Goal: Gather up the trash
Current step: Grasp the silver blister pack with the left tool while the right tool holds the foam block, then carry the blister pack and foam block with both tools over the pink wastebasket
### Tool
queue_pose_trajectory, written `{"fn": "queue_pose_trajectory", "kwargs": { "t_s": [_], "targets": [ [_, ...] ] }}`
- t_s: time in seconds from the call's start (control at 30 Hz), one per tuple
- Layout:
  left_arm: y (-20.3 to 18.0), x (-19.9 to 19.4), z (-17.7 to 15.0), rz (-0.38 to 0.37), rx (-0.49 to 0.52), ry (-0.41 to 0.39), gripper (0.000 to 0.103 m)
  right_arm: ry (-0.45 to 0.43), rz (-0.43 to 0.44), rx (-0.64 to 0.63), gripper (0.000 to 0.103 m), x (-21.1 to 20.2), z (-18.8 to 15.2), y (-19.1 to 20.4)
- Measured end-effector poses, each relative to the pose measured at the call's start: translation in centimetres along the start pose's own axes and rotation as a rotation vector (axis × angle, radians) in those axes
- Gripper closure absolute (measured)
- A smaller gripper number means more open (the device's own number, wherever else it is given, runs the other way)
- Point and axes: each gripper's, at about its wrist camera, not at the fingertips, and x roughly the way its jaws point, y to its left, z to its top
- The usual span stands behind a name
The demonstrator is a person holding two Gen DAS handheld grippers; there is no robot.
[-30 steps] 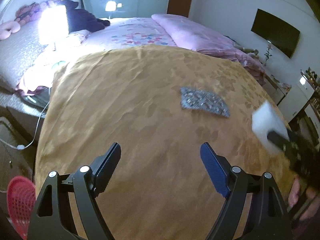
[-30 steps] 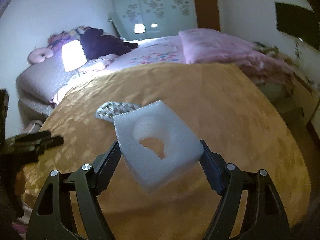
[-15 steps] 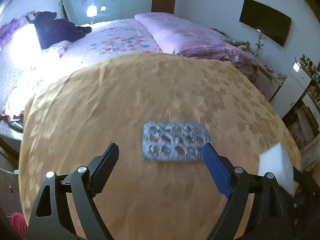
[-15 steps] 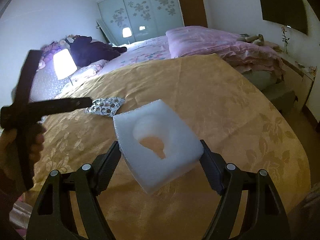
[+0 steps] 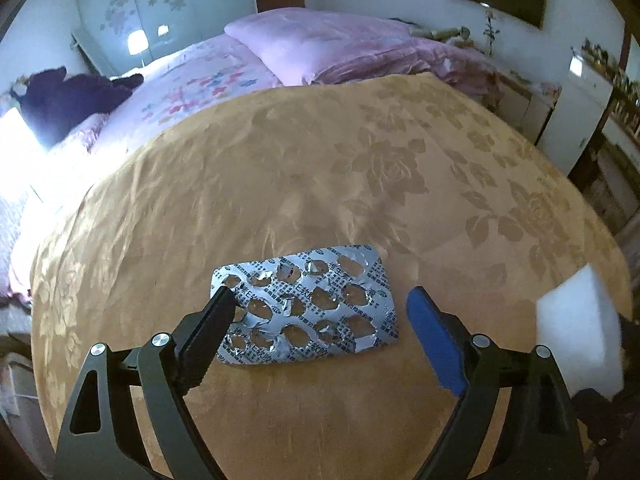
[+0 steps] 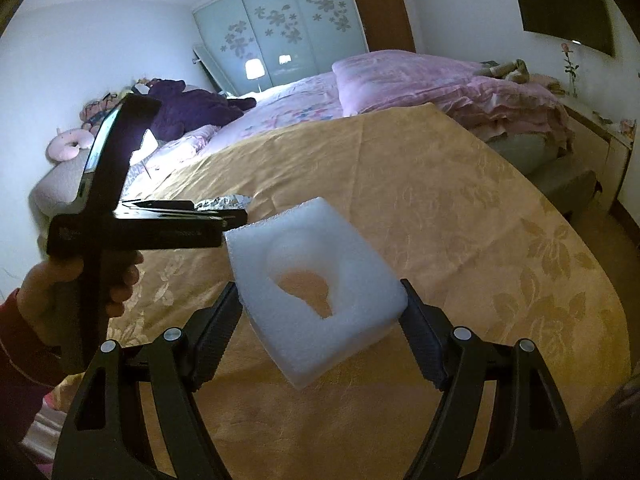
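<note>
The foam block [image 6: 316,292] is already gripped by the right gripper [image 6: 320,320]; the empty blister pack [image 5: 306,304], between the left gripper's [image 5: 320,320] just-widened jaws, remains ungrasped.

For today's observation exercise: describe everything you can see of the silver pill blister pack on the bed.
The blister pack is a rectangular silver foil sheet printed with dark text. Its pockets look torn open, orange showing through the holes, so it appears used up. It lies flat on the golden floral bedspread, edges slightly curled. The left gripper, jaws just widened, straddles it: the black finger overlaps its left end, the blue finger stands apart.
</note>
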Motion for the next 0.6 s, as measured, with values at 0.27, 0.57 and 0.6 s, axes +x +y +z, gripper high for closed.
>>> {"fn": "queue_pose_trajectory", "kwargs": {
  "t_s": [0.27,0.57,0.6],
  "targets": [
    [-0.5,-0.2,-0.8,0.04,0.037,-0.045,0.026,0.0,0.001,0.004,0.028,0.0,-0.1,0.1],
    [-0.3,-2.1,-3.1,0.034,0.062,-0.055,0.033,0.001,-0.002,0.006,0.028,0.0,-0.2,0.1],
    [-0.1,-2.4,-3.5,0.031,0.06,-0.054,0.033,0.001,-0.003,0.006,0.028,0.0,-0.2,0.1]
  ]
}}
